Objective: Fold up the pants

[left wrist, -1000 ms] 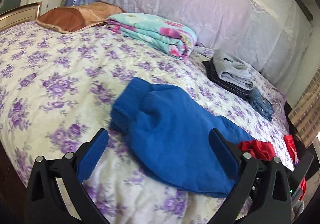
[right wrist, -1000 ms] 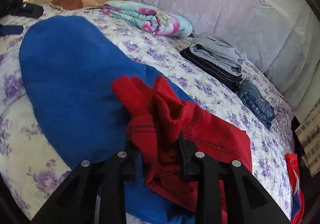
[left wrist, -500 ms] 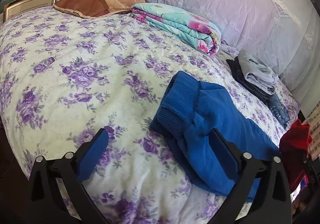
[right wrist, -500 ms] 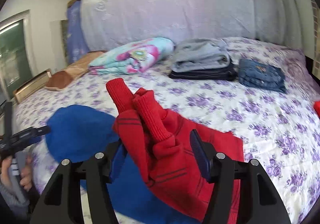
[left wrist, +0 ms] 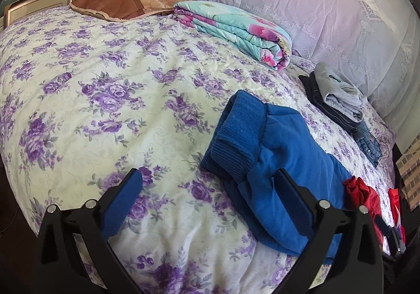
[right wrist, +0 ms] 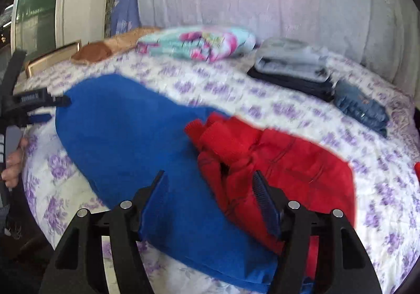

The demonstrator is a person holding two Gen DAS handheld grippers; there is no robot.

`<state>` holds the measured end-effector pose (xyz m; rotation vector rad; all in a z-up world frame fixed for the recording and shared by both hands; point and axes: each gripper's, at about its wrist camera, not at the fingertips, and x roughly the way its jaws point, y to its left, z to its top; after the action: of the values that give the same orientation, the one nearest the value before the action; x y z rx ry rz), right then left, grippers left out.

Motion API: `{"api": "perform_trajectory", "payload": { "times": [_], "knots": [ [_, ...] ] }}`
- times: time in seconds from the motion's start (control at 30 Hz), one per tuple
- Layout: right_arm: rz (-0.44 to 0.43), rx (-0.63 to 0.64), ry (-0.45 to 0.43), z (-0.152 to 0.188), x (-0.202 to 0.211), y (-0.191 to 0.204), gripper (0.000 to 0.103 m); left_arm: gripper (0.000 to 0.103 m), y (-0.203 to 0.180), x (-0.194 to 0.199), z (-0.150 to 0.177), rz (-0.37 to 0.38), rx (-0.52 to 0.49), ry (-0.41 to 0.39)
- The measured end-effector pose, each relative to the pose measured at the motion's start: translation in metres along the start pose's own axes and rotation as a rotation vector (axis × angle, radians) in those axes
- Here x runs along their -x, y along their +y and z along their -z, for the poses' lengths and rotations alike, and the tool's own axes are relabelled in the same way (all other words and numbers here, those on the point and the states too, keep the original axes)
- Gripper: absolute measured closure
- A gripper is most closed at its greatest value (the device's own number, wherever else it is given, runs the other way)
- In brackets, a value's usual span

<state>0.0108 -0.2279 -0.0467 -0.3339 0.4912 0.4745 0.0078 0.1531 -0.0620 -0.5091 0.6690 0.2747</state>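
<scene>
Folded blue pants [left wrist: 275, 160] lie on the floral bedspread [left wrist: 105, 99], cuffs toward the left. Red pants [right wrist: 275, 162] lie crumpled partly over the blue pants [right wrist: 126, 141] in the right wrist view; a red bit shows in the left wrist view [left wrist: 359, 191]. My left gripper [left wrist: 210, 197] is open and empty, above the bed just before the blue cuffs. My right gripper [right wrist: 210, 197] is open and empty, its fingers either side of the red pants' near edge. The left gripper also shows at the far left of the right wrist view [right wrist: 39, 102].
A folded floral blanket [left wrist: 236, 31] and a brown pillow [left wrist: 126, 2] lie at the head of the bed. A stack of folded grey and dark clothes [left wrist: 336, 97] and folded jeans [right wrist: 362, 110] sit at the far right. A draped headboard [left wrist: 315, 5] stands behind.
My right gripper has opened wider and let go of the red pants, which dropped flatter onto the blue pants. My left gripper has shifted slightly; it stays open.
</scene>
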Motion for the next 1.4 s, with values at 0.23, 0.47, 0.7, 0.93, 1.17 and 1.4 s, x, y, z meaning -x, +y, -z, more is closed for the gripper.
{"api": "perform_trajectory", "payload": {
  "times": [0.23,0.47,0.7,0.93,1.17,1.4],
  "knots": [
    [0.137,0.234,0.076,-0.014,-0.042,0.022,0.040,0.005,-0.002,0.001,0.001,0.007,-0.003,0.006],
    [0.124,0.205,0.034,-0.024,-0.025,0.008,0.081,0.005,0.002,0.001,0.001,0.023,0.001,0.016],
    [0.065,0.327,0.173,0.007,-0.047,0.029,0.062,0.005,-0.001,0.000,0.002,0.021,-0.009,0.020],
    [-0.202,0.090,0.052,-0.026,0.008,-0.010,0.046,0.005,-0.003,-0.003,0.002,0.006,-0.010,0.027],
    [-0.038,-0.072,0.045,-0.042,-0.021,-0.041,0.032,0.005,-0.009,-0.006,0.003,0.011,-0.022,0.035],
    [-0.056,-0.073,0.186,-0.017,-0.064,-0.037,0.028,0.005,0.011,-0.004,-0.006,0.140,0.080,0.077]
  ]
}}
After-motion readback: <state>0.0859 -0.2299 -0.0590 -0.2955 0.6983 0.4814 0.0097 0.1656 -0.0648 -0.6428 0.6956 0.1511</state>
